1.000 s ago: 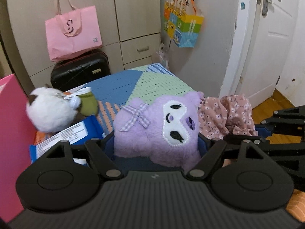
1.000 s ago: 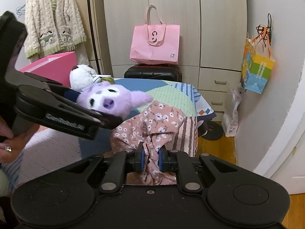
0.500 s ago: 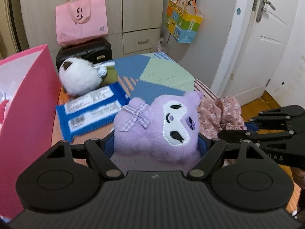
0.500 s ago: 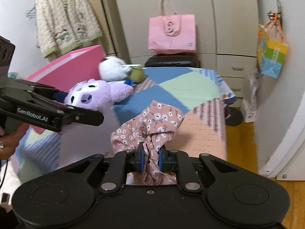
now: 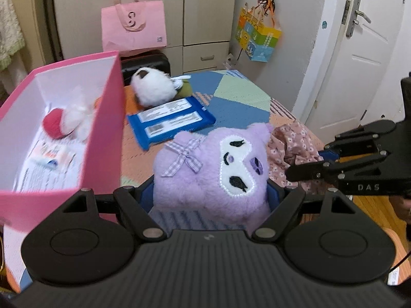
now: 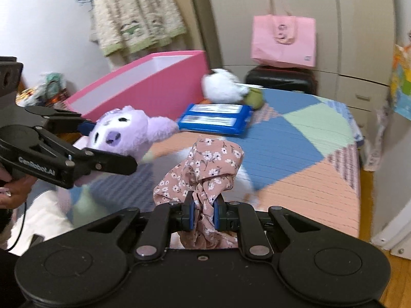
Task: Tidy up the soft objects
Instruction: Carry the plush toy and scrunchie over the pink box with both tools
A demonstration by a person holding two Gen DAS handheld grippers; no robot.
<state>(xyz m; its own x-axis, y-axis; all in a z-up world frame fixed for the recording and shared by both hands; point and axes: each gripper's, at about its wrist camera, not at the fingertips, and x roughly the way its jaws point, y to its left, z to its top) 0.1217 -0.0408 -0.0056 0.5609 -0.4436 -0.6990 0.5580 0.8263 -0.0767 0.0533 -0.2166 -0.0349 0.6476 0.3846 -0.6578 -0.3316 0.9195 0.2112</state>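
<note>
Clamping a purple plush toy between its blue-padded fingers, the left gripper holds the toy clear of the bed, face up with its gingham bow showing, and the fingers stand fairly wide only because the soft body fills the gap between them. The right gripper has its fingers nearly together, pinched on a bunched pink floral cloth that rises in a crumpled knot above the pads and hangs below them. Both soft things are thus in the air, side by side, over the near part of the patchwork bedspread. Just to the left of the plush stands an open pink box, white inside, already holding a red-and-white fluffy item and some printed packets. Farther back on the bed lie a blue pack, a white plush and a small green thing beside it, all untouched. The step in hand looks like the carry to the box. Next, the plush likely has to clear the box's near wall and come over the opening before the fingers part; the cloth, limp and trailing, may catch on the rim, so it probably needs lifting well above the edge.
</note>
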